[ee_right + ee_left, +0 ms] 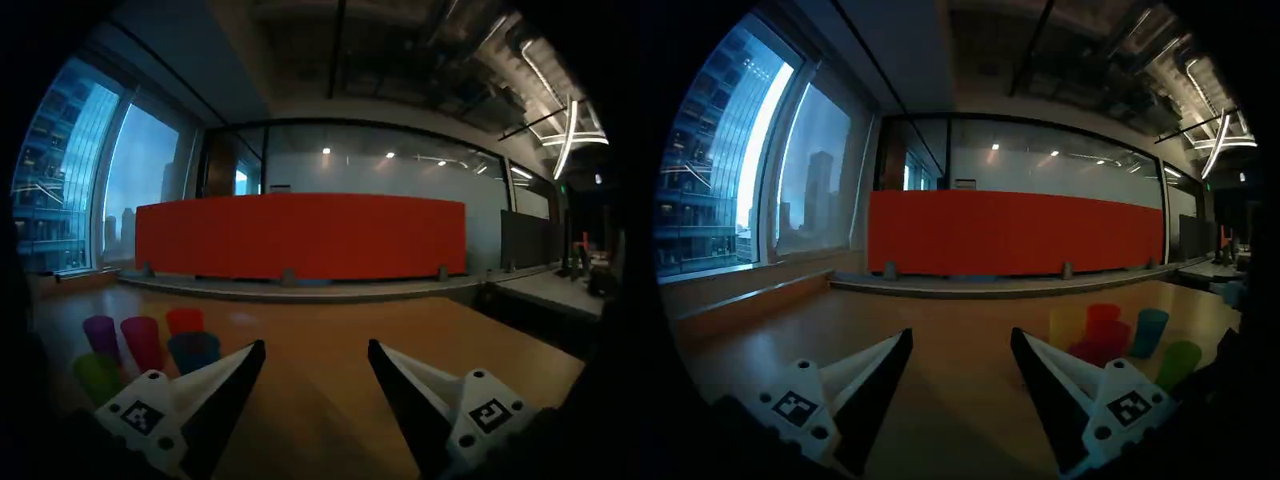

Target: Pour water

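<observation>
Left gripper view: left gripper, jaws apart, empty, above table; cups, assorted colours, clustered on table ahead right
Right gripper view: right gripper, jaws apart, empty; cups on table ahead left

Left gripper and right gripper are each held level and pointing forward, their two white, dark-edged fingers spread wide apart with tips angled inward, a square black-and-white marker fixed at each finger's base.
</observation>
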Demonstrator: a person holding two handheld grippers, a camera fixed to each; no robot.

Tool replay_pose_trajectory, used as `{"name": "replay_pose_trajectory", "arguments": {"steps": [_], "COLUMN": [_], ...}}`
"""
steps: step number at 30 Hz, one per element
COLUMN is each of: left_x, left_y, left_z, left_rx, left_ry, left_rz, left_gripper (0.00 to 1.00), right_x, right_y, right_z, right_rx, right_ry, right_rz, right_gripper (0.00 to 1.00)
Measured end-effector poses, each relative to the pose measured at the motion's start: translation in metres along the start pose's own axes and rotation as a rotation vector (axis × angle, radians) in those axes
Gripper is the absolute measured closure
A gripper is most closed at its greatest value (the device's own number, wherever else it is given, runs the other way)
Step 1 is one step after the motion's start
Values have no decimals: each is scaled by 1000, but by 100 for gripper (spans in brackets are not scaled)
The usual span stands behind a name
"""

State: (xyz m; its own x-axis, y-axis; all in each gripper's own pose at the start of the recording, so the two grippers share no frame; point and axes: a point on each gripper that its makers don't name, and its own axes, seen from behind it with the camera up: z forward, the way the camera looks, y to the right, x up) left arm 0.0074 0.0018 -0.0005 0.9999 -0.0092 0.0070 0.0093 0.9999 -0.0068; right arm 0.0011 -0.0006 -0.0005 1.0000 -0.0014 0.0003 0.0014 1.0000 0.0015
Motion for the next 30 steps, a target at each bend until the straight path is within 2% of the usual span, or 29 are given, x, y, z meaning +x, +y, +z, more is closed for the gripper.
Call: {"name": "replay_pose_trajectory", "arguments": {"steps": [12, 20, 26, 30], "left_x": [29, 72, 114, 140], "left_y": [8, 6, 4, 7], "left_z": [7, 18, 25, 27], "left_rx": [-38, -56, -66, -79], "left_ry": [-50, -46, -28, -14], "left_rz": [-25, -10, 3, 20], "left_gripper": [9, 9, 9, 9], "right_x": [43, 82, 120, 143], "right_y": [-13, -17, -15, -11], "right_z": [0, 5, 10, 14], "right_rx": [62, 86, 97, 90], "right_ry": [-36, -70, -60, -55], "right_rz": [-25, 6, 20, 30], "right_gripper": [1, 1, 1, 1]}}
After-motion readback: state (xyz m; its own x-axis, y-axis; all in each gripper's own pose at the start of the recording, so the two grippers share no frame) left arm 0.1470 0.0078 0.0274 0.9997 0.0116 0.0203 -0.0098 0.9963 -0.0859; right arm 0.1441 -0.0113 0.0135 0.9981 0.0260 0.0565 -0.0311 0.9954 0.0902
